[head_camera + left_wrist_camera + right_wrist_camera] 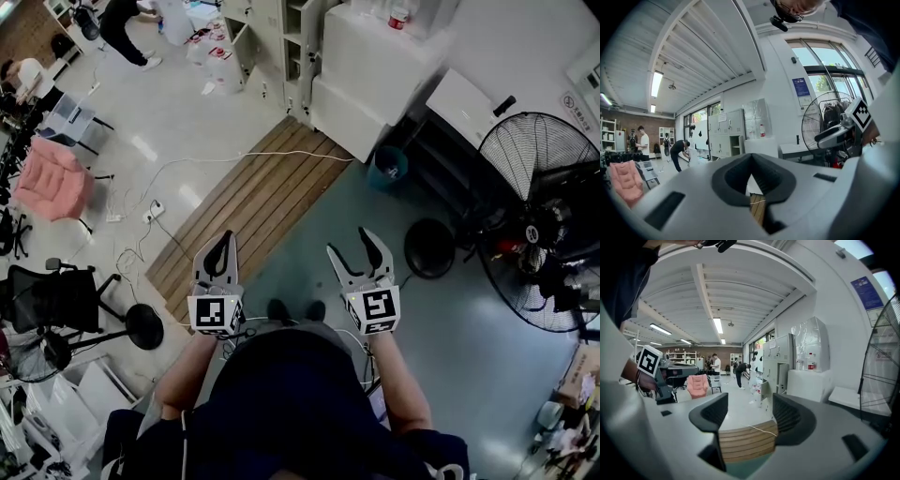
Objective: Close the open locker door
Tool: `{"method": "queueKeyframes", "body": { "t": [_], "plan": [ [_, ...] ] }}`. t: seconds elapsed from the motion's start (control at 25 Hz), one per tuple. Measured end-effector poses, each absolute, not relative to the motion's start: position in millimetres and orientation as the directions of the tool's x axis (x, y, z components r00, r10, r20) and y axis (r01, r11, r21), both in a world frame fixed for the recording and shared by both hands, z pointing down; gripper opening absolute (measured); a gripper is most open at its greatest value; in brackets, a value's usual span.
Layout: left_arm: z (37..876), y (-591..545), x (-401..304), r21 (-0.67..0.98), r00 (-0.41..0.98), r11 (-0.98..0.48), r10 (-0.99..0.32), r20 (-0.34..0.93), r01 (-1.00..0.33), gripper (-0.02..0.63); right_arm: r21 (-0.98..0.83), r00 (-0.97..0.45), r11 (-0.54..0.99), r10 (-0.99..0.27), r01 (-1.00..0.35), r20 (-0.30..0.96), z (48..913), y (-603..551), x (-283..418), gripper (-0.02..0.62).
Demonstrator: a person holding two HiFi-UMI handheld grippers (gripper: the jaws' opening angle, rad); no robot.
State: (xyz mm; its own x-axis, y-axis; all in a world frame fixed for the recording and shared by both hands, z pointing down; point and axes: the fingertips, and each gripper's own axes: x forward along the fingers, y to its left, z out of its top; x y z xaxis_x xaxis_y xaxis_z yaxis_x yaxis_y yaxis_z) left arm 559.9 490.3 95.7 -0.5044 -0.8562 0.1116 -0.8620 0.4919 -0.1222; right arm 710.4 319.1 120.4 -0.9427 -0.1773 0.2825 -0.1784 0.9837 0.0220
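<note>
A bank of grey lockers [281, 42] stands far ahead at the top of the head view. In the right gripper view the lockers [776, 357] have one door [782, 376] swung open, and a lower door [764, 388] hangs open too. The left gripper view shows the lockers [724, 131] in the distance. Both grippers are held at waist height, far from the lockers. My left gripper [224, 247] [751, 161] is shut with nothing in it. My right gripper [359, 251] [747, 416] is open and empty.
A wooden slatted platform [253, 202] lies on the floor ahead, with a white cable across it. A big standing fan [539, 220] is at the right, and a white covered cabinet [375, 66] and blue bin [387, 169] stand beyond. Chairs [52, 178] and a bending person [122, 28] are at the left.
</note>
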Motion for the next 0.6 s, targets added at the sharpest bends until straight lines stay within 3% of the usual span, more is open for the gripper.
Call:
{"method": "queueKeyframes", "body": {
  "t": [0.08,0.24,0.6],
  "plan": [
    [95,492,557,-0.124,-0.501,0.488,-0.858,0.112,-0.864,0.003,0.030,-0.946,0.988,-0.157,-0.155,0.283,120,322,706,0.357],
    [95,495,551,-0.123,-0.489,0.477,-0.865,0.108,-0.870,0.003,0.037,-0.954,0.992,-0.123,-0.117,0.274,116,329,693,0.432],
    [95,505,522,-0.111,-0.440,0.429,-0.892,0.104,-0.897,0.003,0.047,-0.957,0.991,-0.130,-0.122,0.260,115,341,654,0.456]
  ]
}}
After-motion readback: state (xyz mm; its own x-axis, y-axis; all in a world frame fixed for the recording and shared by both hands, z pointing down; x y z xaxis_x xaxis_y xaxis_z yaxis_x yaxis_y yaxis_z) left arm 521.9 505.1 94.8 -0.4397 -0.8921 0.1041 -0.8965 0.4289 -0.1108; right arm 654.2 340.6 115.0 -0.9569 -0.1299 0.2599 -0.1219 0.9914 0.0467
